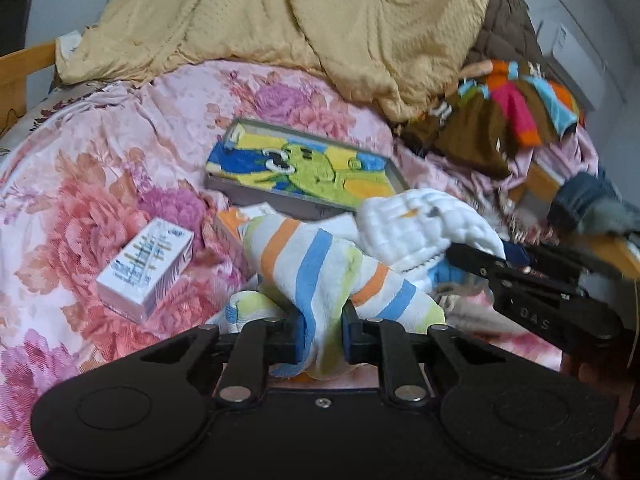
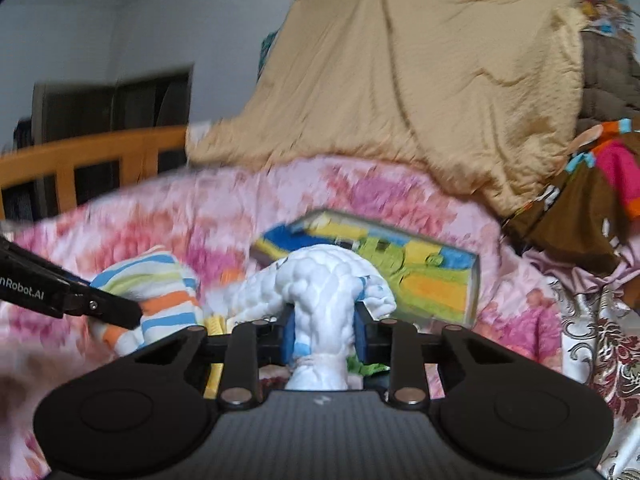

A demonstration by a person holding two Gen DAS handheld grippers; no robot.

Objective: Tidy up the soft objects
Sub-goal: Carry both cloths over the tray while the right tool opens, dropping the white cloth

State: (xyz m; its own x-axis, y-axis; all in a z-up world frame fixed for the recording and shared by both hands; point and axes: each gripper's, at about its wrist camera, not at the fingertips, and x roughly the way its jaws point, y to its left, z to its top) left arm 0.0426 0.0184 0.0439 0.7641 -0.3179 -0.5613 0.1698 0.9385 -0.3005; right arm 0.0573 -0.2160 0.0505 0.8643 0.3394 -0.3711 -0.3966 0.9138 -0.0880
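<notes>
My left gripper [image 1: 322, 336] is shut on a white towel with orange, blue and green stripes [image 1: 316, 268], lifted a little above the flowered bedspread. My right gripper [image 2: 323, 330] is shut on a white bubbly-textured cloth [image 2: 324, 284]. That white cloth [image 1: 416, 220] shows in the left wrist view just right of the striped towel, with the right gripper's black fingers [image 1: 480, 260] on it. The striped towel [image 2: 156, 292] and the left gripper's finger [image 2: 116, 306] show at the left of the right wrist view. A grey tray [image 1: 280, 196] behind holds a folded blue, yellow and green cartoon towel [image 1: 308, 164].
A small white box [image 1: 146, 266] lies on the pink flowered bedspread [image 1: 80, 168] at the left. A tan blanket [image 1: 320, 20] is heaped at the back. A brown multicoloured garment [image 1: 508, 116] lies at the right. A wooden bed rail [image 2: 92, 160] runs along the left.
</notes>
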